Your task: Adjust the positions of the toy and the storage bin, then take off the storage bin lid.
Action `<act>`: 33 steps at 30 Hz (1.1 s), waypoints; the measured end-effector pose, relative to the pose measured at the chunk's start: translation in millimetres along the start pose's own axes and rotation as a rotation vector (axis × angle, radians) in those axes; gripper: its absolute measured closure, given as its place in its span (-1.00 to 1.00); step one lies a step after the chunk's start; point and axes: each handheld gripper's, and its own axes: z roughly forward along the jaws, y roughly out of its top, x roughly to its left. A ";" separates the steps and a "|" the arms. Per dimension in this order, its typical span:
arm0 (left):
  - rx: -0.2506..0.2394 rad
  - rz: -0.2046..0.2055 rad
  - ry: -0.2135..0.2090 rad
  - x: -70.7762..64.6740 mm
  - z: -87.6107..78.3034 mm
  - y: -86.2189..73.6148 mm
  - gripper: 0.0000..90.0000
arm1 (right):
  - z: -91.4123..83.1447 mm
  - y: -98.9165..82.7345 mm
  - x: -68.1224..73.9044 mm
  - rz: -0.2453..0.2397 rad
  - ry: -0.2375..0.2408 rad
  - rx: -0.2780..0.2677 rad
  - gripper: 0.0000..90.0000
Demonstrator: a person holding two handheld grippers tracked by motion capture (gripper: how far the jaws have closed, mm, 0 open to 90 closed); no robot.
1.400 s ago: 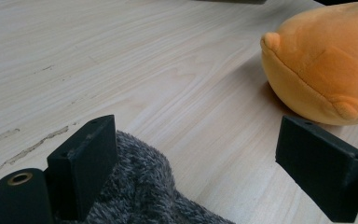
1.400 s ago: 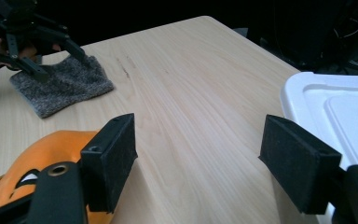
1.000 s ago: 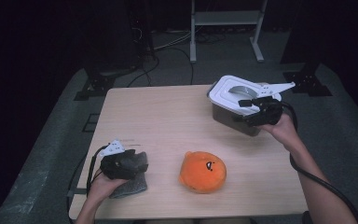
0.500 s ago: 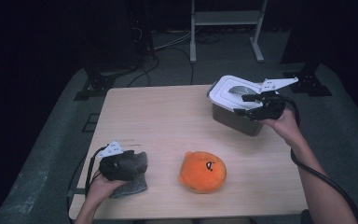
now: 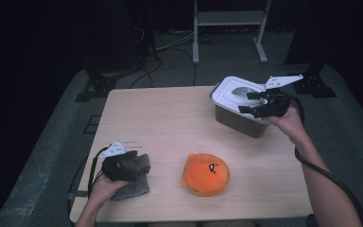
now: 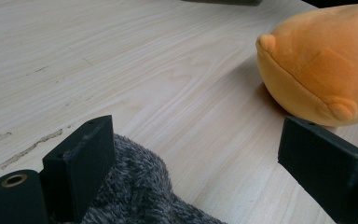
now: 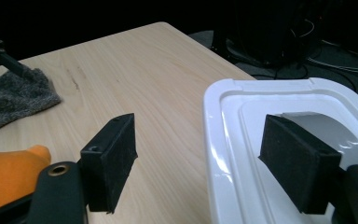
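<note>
Right tongs: the right tongs (image 5: 254, 102) hang spread wide over the near edge of the white lid (image 5: 238, 96); one jaw stands over the lid's sunken middle, the other outside the rim toward the tabletop (image 5: 170, 123), so the rim runs between them.
Lid and box: the lid lies flat on the grey box (image 5: 236, 122) at the far right of the tabletop, touching nothing else.
Turning relation: the lid's rim lies straight below and between the jaws; a short drop should set them astride it.
Left tongs: the left tongs (image 5: 139, 161) are spread too, resting on a grey knitted cloth (image 5: 131, 189) at the near left.
Between: an orange plush toy (image 5: 206, 174) sits just beside the left tongs, well apart from the box.
Nearer hand: the right.
</note>
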 end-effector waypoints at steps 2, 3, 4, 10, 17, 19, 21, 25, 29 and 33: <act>-0.001 0.002 -0.003 -0.1 0.0 -0.4 -0.77 | 0.2 -0.7 -3.2 0.006 -0.004 -0.006 -0.44; -0.002 0.001 -0.003 -0.2 -0.1 -0.5 -0.77 | 0.5 -1.0 -4.8 0.008 -0.007 -0.006 -0.44; -0.002 0.001 -0.002 -0.2 -0.3 -0.5 -0.77 | 0.8 -1.3 -6.3 0.012 -0.009 -0.005 -0.44; -0.003 -0.002 -0.002 0.5 -0.5 -1.2 -0.77 | 4.9 -2.7 -16.5 0.007 -0.021 -0.010 -0.44; -0.002 0.003 -0.002 -1.1 -0.6 -1.3 -0.77 | 8.3 -2.7 -24.1 0.013 -0.028 -0.017 -0.44; 0.001 0.005 -0.005 -1.1 -0.6 -1.5 -0.77 | 8.6 -2.4 -24.4 0.013 -0.026 -0.021 -0.44; 0.004 0.006 -0.007 -1.0 -0.1 -1.6 -0.77 | 8.9 -1.8 -24.9 0.008 -0.027 -0.019 -0.44; 0.000 0.006 -0.011 -2.1 -0.4 -1.2 -0.77 | 8.3 -1.3 -26.8 0.013 -0.032 -0.025 -0.44; -0.001 0.009 -0.014 -1.9 0.3 -0.4 -0.77 | 7.0 -1.3 -28.8 0.006 -0.040 -0.027 -0.44; -0.005 0.009 -0.014 -2.7 0.4 -0.7 -0.77 | 8.3 -1.9 -32.6 0.009 -0.047 -0.023 -0.43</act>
